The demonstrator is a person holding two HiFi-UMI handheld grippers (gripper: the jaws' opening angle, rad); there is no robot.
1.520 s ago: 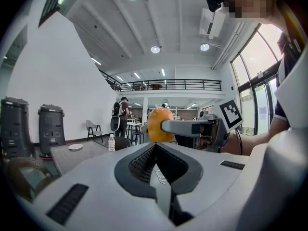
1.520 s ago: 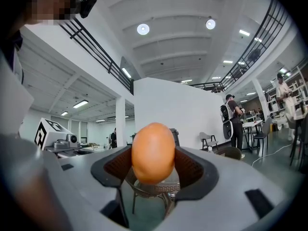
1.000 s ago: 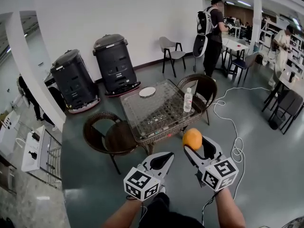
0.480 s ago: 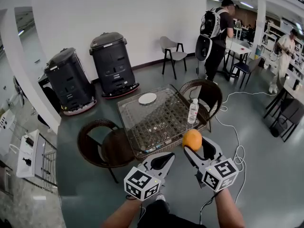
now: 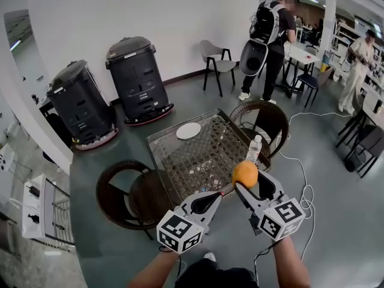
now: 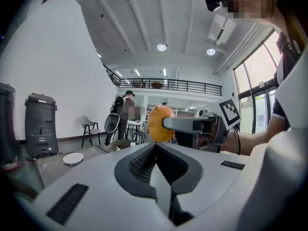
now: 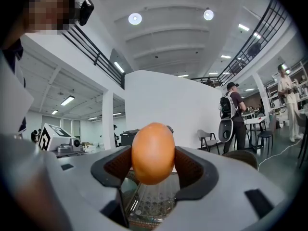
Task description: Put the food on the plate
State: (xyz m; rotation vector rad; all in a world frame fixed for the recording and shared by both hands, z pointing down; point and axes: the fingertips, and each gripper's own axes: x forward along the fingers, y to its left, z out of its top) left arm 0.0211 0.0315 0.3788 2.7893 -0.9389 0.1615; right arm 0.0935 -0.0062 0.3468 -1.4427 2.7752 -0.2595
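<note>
An orange [image 5: 245, 173] is clamped between the jaws of my right gripper [image 5: 245, 177], held in the air over the near right corner of the glass-topped wicker table [image 5: 180, 146]. In the right gripper view the orange [image 7: 153, 152] fills the gap between the jaws. A small white plate [image 5: 188, 131] lies at the table's far side; the same plate [image 6: 73, 158] shows low at the left of the left gripper view. My left gripper [image 5: 219, 194] is shut and empty, just left of the right one, its tip near the table's front edge. The orange [image 6: 160, 123] appears above its jaws.
A clear water bottle [image 5: 254, 149] stands at the table's right edge. Wicker chairs sit at the near left [image 5: 129, 195] and far right [image 5: 261, 119]. Two dark bins [image 5: 135, 77] stand by the white wall. A white cable [image 5: 300, 179] trails on the floor at right. People stand at far tables [image 5: 271, 38].
The table has drawn nearer and slid under both grippers; the orange now hangs over its near right corner. Both grippers keep the same hold and spacing.
</note>
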